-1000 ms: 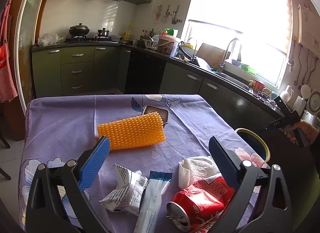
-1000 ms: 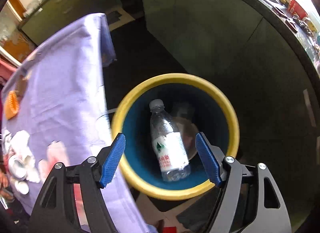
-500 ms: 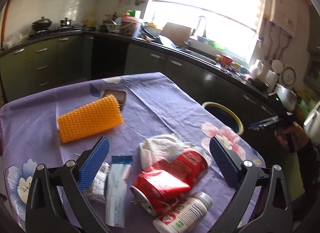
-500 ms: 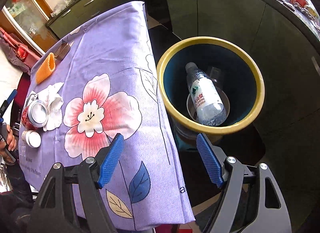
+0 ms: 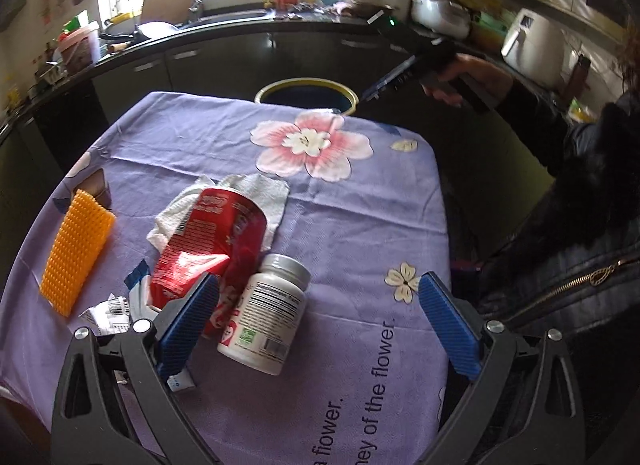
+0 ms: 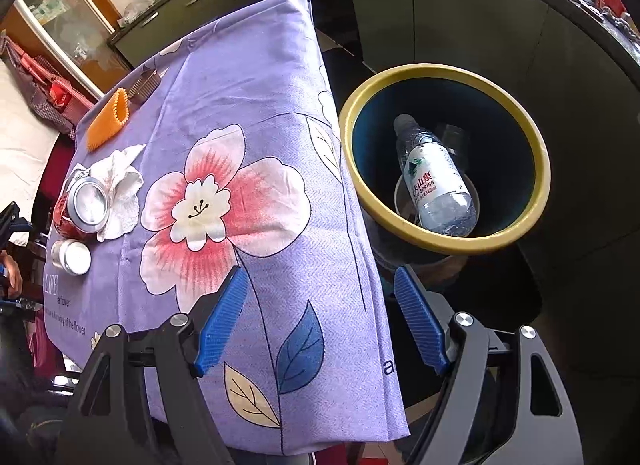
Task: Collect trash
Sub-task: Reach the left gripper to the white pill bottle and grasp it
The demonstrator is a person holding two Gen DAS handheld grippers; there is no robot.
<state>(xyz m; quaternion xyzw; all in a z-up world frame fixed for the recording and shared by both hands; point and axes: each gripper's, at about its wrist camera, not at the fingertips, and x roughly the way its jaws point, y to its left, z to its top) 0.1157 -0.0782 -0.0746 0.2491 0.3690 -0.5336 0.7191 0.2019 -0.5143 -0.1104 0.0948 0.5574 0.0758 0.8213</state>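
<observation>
A crushed red can [image 5: 212,241] lies on a white tissue [image 5: 256,193] on the purple flowered tablecloth [image 5: 360,205]. A white pill bottle [image 5: 264,313] lies beside the can. My left gripper [image 5: 318,289] hangs open above the cloth, with the pill bottle just inside its left finger and no pad pressing on it. Crumpled wrappers [image 5: 112,307] lie partly hidden behind that finger. My right gripper [image 6: 320,281] is open and empty over the table's hanging edge, next to the yellow-rimmed bin [image 6: 540,169]. A clear water bottle [image 6: 436,177] rests inside the bin.
An orange spiky brush [image 5: 76,253] and a small brown dish [image 5: 98,189] lie at the table's left. A person's hand [image 5: 460,77] holds the right gripper beyond the bin [image 5: 306,95]. Dark kitchen cabinets and a counter ring the table.
The left gripper swung and rolled across the table, from facing the brush and wrappers to facing the pill bottle and bin. The right gripper drew back from over the bin to the table's edge.
</observation>
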